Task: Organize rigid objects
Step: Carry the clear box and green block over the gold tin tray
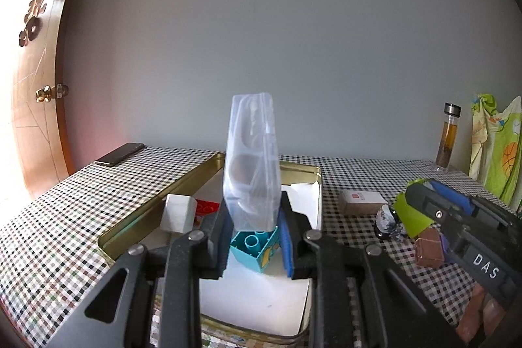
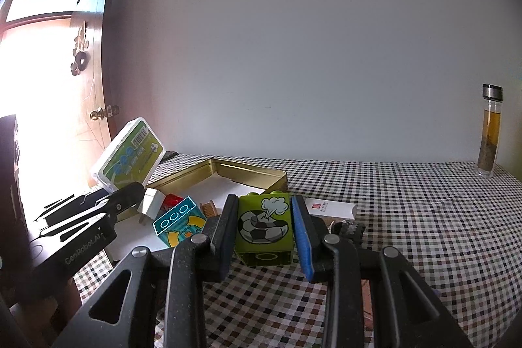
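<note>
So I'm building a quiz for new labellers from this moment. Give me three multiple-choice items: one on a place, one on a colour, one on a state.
1. Where does the teal block lie?
A. in the gold tin
B. beside the bottle
C. on the phone

2. What colour is the block with the football picture?
A. red
B. lime green
C. white

3. What is the left gripper doing?
A. hanging open with nothing in it
B. holding a clear plastic case
C. gripping the bottle

Answers: 1 A, it sits on the tin's white lining; 2 B, its green face shows between the right gripper's fingers; 3 B, the pads clamp the case's lower end.
</note>
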The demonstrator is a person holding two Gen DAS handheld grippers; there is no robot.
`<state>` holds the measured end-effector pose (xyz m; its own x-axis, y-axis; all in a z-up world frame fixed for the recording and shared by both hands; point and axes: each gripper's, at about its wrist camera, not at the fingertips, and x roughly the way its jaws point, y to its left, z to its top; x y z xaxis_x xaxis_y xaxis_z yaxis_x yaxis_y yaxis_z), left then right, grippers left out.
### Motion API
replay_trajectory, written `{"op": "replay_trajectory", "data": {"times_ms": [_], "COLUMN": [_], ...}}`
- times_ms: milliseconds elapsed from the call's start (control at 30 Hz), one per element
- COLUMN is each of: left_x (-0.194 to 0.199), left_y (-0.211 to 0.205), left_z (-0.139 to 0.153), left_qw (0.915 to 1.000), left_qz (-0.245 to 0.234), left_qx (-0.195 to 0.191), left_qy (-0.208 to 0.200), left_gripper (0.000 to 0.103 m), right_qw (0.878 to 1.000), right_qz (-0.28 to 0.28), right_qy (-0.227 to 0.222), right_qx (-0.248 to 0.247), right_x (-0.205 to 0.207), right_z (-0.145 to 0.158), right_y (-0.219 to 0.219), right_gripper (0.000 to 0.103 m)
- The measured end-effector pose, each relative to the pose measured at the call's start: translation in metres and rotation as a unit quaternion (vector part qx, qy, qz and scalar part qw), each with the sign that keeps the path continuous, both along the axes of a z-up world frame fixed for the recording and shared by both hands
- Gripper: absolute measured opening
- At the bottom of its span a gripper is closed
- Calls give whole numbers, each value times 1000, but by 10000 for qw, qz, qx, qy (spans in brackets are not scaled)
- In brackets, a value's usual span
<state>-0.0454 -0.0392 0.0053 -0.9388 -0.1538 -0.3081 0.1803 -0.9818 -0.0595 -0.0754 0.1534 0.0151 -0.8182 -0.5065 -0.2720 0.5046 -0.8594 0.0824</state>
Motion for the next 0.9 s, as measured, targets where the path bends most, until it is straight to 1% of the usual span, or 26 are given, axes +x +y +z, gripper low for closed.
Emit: {"op": "replay_trajectory", "data": {"times_ms": [400,600,900], "left_x": [4,6,6], "left_y": [-7,-14,-28], "left_z": [1,1,0], "left_qw": [10000,9999,9996], "left_qz": [10,103,203], "left_qx": [65,76,169], "left_qy": [-2,3,-93], "left_gripper": [23,23,23], "right_qw": [9999,9998,9994], "right_qz": [101,176,321], "right_qy": [42,54,49], "right_qx": [34,59,144], "right_x": [5,7,8], "right_z": [1,1,0], "right_y": [-10,-15,-27], "right_gripper": [35,35,35]}}
